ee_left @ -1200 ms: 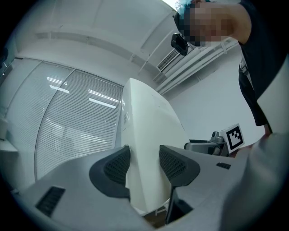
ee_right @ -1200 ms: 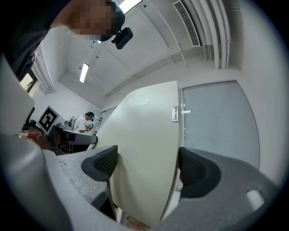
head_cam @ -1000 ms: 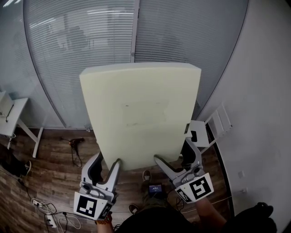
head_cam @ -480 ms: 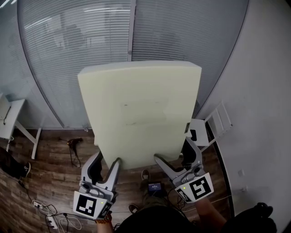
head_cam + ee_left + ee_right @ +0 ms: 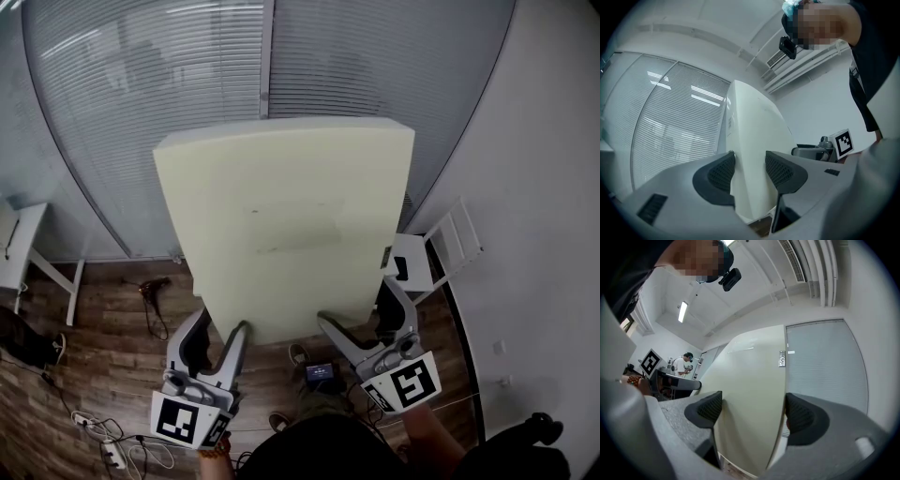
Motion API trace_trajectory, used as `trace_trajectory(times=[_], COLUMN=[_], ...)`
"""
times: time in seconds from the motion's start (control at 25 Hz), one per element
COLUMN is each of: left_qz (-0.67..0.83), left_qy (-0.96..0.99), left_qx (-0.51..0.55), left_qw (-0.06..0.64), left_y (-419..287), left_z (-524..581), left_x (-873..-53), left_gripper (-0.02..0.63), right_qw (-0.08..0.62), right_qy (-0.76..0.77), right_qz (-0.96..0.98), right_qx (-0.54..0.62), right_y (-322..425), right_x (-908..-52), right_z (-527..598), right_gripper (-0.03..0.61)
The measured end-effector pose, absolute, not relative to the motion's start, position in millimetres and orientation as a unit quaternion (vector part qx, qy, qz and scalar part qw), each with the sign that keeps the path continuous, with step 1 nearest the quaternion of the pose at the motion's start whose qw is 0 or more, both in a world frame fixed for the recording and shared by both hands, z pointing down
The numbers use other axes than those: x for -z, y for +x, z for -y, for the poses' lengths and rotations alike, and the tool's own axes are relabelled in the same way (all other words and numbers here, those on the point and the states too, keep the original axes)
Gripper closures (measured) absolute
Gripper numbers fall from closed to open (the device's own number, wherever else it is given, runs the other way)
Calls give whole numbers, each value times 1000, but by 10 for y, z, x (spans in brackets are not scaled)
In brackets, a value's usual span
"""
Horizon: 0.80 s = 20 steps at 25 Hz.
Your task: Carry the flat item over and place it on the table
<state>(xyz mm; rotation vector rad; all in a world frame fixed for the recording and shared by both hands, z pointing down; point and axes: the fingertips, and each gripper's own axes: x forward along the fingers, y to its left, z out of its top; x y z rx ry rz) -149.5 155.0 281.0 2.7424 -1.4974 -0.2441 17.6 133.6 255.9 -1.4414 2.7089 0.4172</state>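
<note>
A large pale yellow foam slab (image 5: 281, 225) is held upright in front of me, off the floor. My left gripper (image 5: 221, 334) is shut on its lower left edge, and my right gripper (image 5: 351, 324) is shut on its lower right edge. In the left gripper view the slab (image 5: 754, 136) stands edge-on with both black pads pressed against its faces. In the right gripper view the slab (image 5: 750, 390) fills the gap between the jaws, with both pads against it. The slab hides what is straight ahead of me.
A glass wall with blinds (image 5: 169, 84) is behind the slab and a white wall (image 5: 544, 187) curves at the right. A white step stool (image 5: 441, 253) stands right, a white table (image 5: 14, 253) left. Cables, a power strip (image 5: 108, 455) and a hand tool (image 5: 150, 286) lie on the wooden floor.
The slab has come up a little in the head view and its top left corner has shifted left. Both grippers keep the same hold on its lower edge.
</note>
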Motion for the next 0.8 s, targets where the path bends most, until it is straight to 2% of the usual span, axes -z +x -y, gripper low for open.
trace_trajectory(times=[0.12,0.28,0.36,0.8], left_qz=[482,486,489,478], left_qy=[872,872,870,876], left_qx=[79,65,69,63], left_qw=[-19,10,-1,-18], left_y=[-1557,-1566,-1605,-1590], left_z=[-1382,-644,-439,-412], left_x=[-2764,-2740,-2736,-2819], left_gripper=[408,408,408,407], right_qw=[19,8,6,4], right_qy=[-466,-461,-461,-456], right_qz=[-874,-878,-877,-880], right_qx=[-134,-130,-135,-134], right_y=[156,110,90,86], right_x=[-2547,-2512,-2520,-2599], right_z=[-1178,-421,-225,-169], right_gripper=[160,160,160,160])
